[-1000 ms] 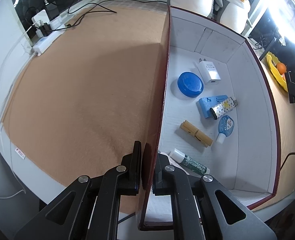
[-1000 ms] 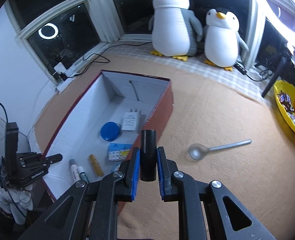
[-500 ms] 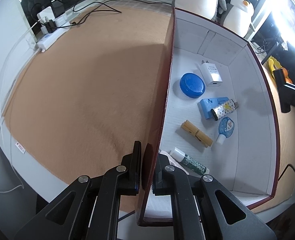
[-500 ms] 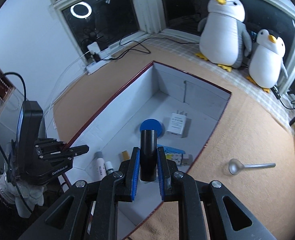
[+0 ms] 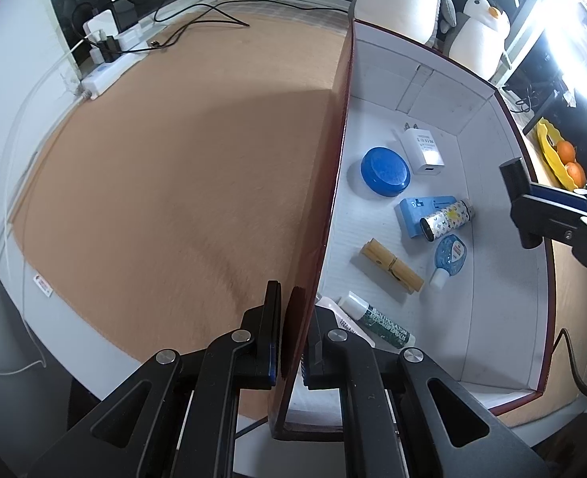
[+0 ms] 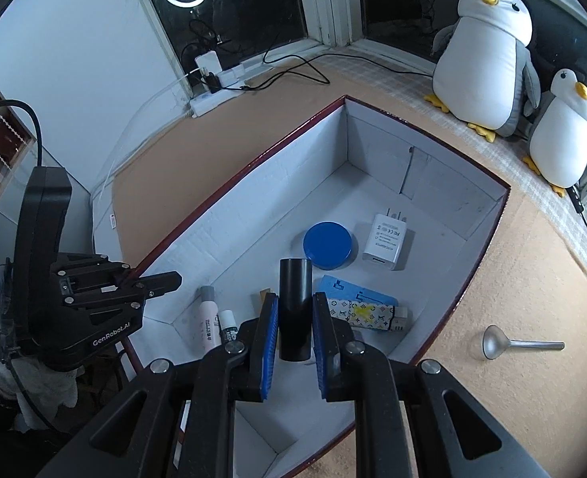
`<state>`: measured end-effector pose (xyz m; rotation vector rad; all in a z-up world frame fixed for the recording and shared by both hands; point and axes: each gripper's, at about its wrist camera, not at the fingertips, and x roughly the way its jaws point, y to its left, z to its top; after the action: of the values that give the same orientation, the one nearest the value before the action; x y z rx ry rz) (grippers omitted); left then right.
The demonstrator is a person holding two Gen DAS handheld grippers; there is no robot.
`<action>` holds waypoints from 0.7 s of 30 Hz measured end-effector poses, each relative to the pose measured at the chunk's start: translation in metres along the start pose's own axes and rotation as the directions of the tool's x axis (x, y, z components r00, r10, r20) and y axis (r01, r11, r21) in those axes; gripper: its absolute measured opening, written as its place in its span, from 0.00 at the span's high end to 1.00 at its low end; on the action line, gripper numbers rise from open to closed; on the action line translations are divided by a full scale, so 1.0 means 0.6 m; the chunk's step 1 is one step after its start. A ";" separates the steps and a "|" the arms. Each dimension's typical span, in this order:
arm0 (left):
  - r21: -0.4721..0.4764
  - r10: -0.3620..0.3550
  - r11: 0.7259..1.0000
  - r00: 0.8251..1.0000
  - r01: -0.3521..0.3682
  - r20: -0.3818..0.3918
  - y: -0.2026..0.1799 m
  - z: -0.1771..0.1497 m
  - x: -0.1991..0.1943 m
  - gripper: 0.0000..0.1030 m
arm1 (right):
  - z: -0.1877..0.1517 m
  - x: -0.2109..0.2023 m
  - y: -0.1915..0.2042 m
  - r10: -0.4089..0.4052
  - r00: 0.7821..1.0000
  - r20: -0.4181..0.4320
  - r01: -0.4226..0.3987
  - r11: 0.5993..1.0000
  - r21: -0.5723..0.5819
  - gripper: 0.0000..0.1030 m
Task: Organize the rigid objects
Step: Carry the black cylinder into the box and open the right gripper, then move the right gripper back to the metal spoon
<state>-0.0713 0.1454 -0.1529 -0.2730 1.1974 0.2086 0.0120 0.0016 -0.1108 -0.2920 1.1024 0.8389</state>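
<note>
Two hand-held grippers | left [image 5: 292, 324] pinches cardboard box wall [image 5: 335, 167] | right [image 6: 293, 328] clamps smooth black cylinder [image 6: 294, 302]

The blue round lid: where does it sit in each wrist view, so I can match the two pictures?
Left wrist: blue round lid right of centre, on the box floor, left of the white charger.
Right wrist: centre, just beyond the black cylinder in the right gripper.
Shared landmark: the white charger.

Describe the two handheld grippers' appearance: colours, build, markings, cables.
Both are matte black, with angular fingers, triangular cut-outs, silver pivot screws and blue pads. The left gripper body reads "GenRobot.AI" in white, and a black cable arcs behind it. The right gripper looks identical.
</note>
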 end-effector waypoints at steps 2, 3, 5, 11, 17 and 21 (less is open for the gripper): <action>0.000 0.002 1.000 1.000 -0.002 0.001 0.000 -0.001 -0.001 0.94 | -0.001 0.004 0.000 0.000 1.000 -0.006 0.000 1.000 -0.005 0.85; 0.000 0.002 1.000 1.000 -0.002 0.001 0.000 -0.001 -0.001 0.94 | -0.002 0.006 0.000 -0.001 1.000 -0.009 0.001 1.000 -0.007 0.85; -0.002 0.003 1.000 1.000 -0.003 0.002 0.000 -0.002 -0.001 0.94 | -0.002 0.010 0.001 -0.003 1.000 -0.010 0.003 1.000 -0.008 0.85; 0.001 0.007 1.000 1.000 -0.007 0.002 -0.001 -0.003 -0.002 0.94 | -0.004 0.004 0.002 0.006 1.000 0.007 -0.006 1.000 -0.018 0.68; 0.003 0.008 1.000 1.000 -0.008 0.002 -0.001 -0.002 -0.002 0.94 | -0.003 -0.013 0.009 0.007 0.999 0.052 -0.005 0.999 -0.044 0.47; 0.004 0.008 1.000 1.000 -0.008 0.001 -0.001 -0.002 -0.002 0.94 | -0.004 -0.027 0.002 0.018 0.997 0.077 -0.015 0.999 -0.034 0.45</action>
<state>-0.0725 0.1444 -0.1523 -0.2644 1.1975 0.2134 0.0066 -0.0061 -0.0977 -0.2767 1.0207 0.8770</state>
